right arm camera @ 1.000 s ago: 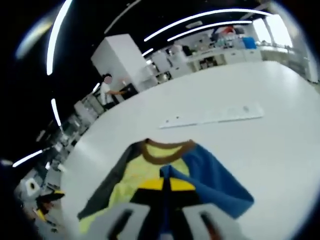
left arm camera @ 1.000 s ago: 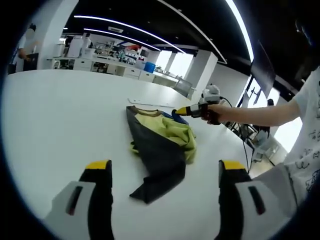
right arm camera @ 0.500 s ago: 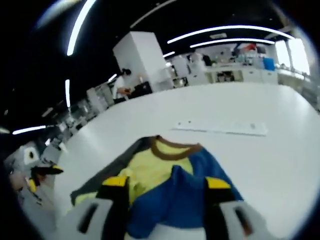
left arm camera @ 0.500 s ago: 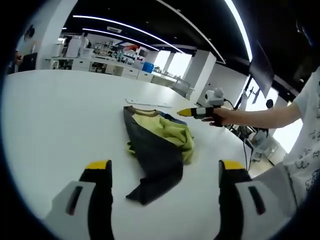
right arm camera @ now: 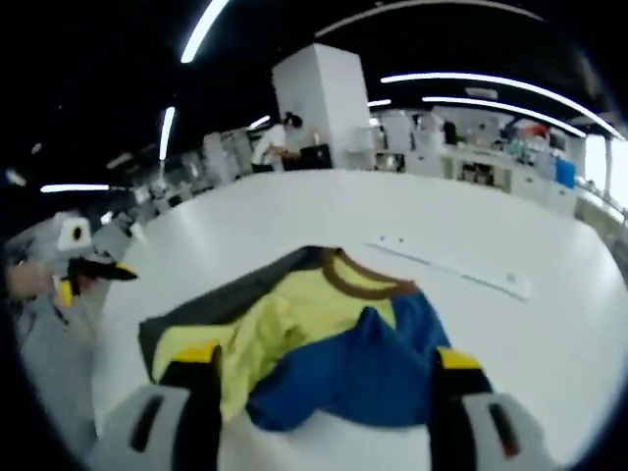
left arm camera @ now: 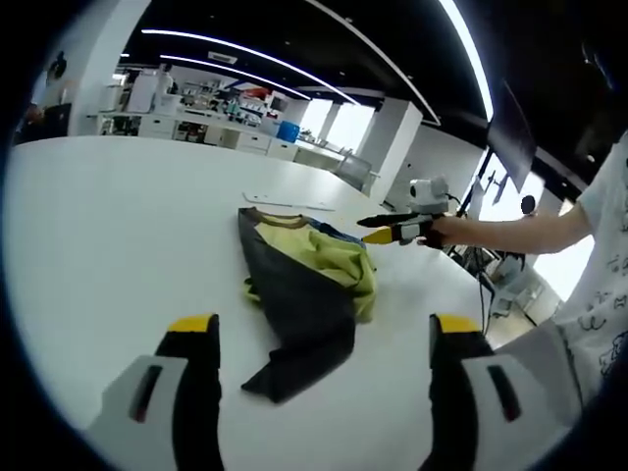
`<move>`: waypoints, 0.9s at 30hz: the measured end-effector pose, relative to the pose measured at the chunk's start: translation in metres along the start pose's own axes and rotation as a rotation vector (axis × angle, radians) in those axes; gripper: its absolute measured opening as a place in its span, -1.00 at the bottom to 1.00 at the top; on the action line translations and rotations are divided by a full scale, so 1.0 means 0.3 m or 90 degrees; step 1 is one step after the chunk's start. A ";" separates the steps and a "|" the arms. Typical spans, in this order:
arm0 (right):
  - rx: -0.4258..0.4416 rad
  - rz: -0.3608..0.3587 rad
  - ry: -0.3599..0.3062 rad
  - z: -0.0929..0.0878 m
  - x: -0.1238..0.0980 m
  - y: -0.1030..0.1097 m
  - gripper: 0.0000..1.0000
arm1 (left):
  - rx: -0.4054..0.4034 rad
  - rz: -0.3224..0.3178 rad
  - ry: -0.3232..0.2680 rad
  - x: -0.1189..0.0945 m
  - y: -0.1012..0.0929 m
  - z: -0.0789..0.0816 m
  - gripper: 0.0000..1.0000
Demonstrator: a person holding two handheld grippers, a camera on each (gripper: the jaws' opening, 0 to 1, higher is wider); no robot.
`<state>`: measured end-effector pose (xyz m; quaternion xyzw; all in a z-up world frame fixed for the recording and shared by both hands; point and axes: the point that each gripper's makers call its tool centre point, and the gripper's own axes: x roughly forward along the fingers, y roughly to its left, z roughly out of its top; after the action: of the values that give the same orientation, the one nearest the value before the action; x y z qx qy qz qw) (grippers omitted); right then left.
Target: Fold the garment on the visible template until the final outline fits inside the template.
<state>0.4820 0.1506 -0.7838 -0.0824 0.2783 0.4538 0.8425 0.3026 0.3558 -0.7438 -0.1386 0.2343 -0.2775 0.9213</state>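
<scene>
Left gripper [left arm camera: 322, 339] hovering with jaws spread wide, gripping nothing, well short of the garment [left arm camera: 304, 285]. Right gripper [right arm camera: 324, 383] likewise gaping wide and carrying nothing, poised just over the garment's blue part. Lying crumpled on the white table [left arm camera: 108, 226], yellow, blue and dark grey, brown collar turned toward the template [right arm camera: 456, 270], a pale strip just beyond.

Bright open-plan office (ceiling light strips [left arm camera: 245, 71])
</scene>
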 end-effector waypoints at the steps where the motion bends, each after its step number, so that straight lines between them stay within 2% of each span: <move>1: -0.028 0.003 0.008 -0.007 -0.006 0.013 0.74 | 0.000 0.000 0.000 0.000 -0.001 -0.002 0.70; 5: -0.070 0.022 0.013 -0.009 -0.022 0.080 0.69 | -0.001 -0.001 0.001 0.001 -0.004 -0.008 0.70; 13: -0.134 0.053 0.015 0.001 -0.035 0.146 0.66 | -0.002 -0.004 0.001 0.002 -0.010 -0.012 0.70; 16: -0.206 0.071 0.028 -0.011 -0.060 0.223 0.64 | -0.003 -0.003 -0.001 0.001 -0.008 -0.013 0.70; 17: -0.223 0.076 0.033 -0.015 -0.062 0.240 0.62 | -0.003 -0.003 0.000 0.000 -0.007 -0.015 0.70; 20: -0.329 0.082 0.058 -0.030 -0.056 0.272 0.52 | -0.005 -0.004 -0.002 -0.001 -0.010 -0.016 0.70; 24: -0.412 0.100 0.065 -0.044 -0.049 0.338 0.41 | -0.009 -0.004 -0.004 -0.002 -0.011 -0.020 0.70; 27: -0.500 0.109 0.070 -0.055 -0.039 0.385 0.34 | -0.012 -0.003 -0.005 -0.002 -0.013 -0.025 0.70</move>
<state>0.3767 0.2021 -0.7780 -0.3986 0.1346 0.5889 0.6901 0.2965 0.3521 -0.7483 -0.1487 0.2328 -0.2774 0.9202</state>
